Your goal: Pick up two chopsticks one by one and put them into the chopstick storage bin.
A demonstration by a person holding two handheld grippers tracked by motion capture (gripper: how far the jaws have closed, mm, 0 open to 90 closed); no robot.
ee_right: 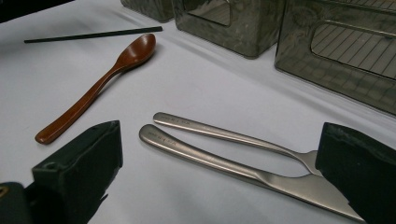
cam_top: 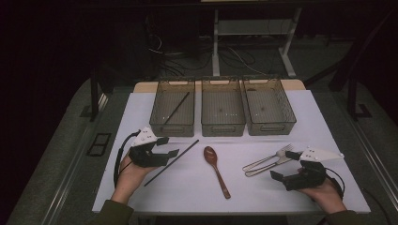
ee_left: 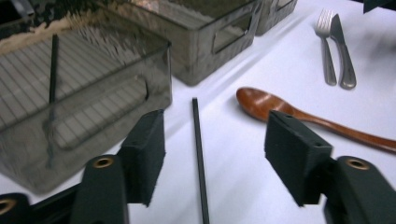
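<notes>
My left gripper (cam_top: 169, 146) (ee_left: 215, 126) is open low over the white table, one jaw on each side of a black chopstick (cam_top: 185, 151) (ee_left: 198, 144) that lies on the cloth; neither pad touches it. A second black chopstick (cam_top: 177, 108) (ee_left: 53, 70) lies inside the left bin (cam_top: 172, 126). My right gripper (cam_top: 284, 165) (ee_right: 222, 140) is open at the right, its jaws either side of a steel fork (cam_top: 270, 159) (ee_right: 215, 132) and knife (cam_top: 263, 168) (ee_right: 210, 161) lying together. A wooden spoon (cam_top: 216, 169) (ee_right: 107, 77) lies between the two grippers.
Three clear grey bins stand in a row at the back of the table; the middle bin (cam_top: 223, 127) and right bin (cam_top: 270, 126) hold no cutlery. The white cloth (cam_top: 263, 197) ends near the person's forearms. Desk legs and cables lie beyond the table.
</notes>
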